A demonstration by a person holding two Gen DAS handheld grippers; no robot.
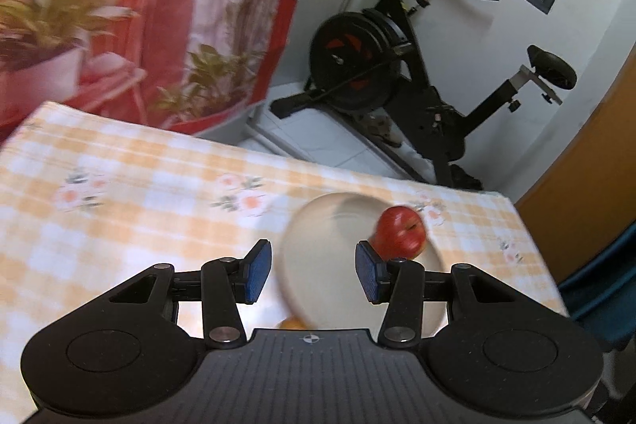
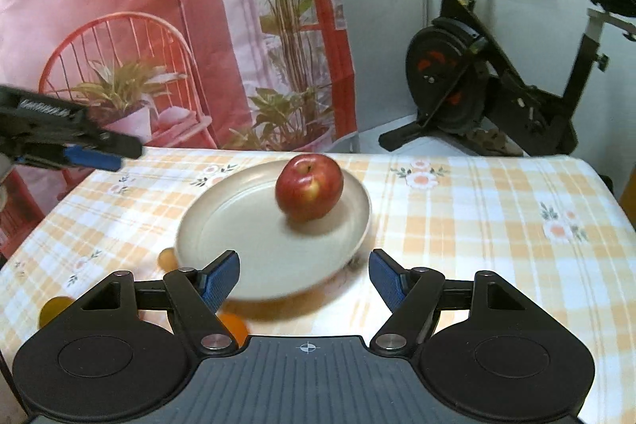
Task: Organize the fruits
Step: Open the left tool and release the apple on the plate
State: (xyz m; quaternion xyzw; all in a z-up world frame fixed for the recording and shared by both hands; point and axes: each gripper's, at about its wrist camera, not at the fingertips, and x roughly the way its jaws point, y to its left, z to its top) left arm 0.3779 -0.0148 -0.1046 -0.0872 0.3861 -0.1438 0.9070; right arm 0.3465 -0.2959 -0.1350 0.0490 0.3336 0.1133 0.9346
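A red apple (image 2: 309, 186) sits on a cream plate (image 2: 238, 225) on the checked tablecloth. In the left wrist view the apple (image 1: 400, 231) lies at the plate's (image 1: 318, 257) right rim. My left gripper (image 1: 314, 271) is open and empty above the plate; it also shows in the right wrist view (image 2: 93, 153) at far left. My right gripper (image 2: 304, 279) is open and empty over the plate's near edge. Small orange fruits lie near the plate: one (image 2: 234, 326) by my left finger, one (image 2: 167, 257) at the plate's left edge, one (image 2: 53, 308) further left, and one (image 1: 292, 323) under the left gripper.
The table (image 2: 477, 225) carries an orange-and-white checked cloth with flower prints. A printed red backdrop (image 2: 179, 26) hangs behind it. An exercise bike (image 2: 497, 86) stands on the floor beyond the table's far right edge.
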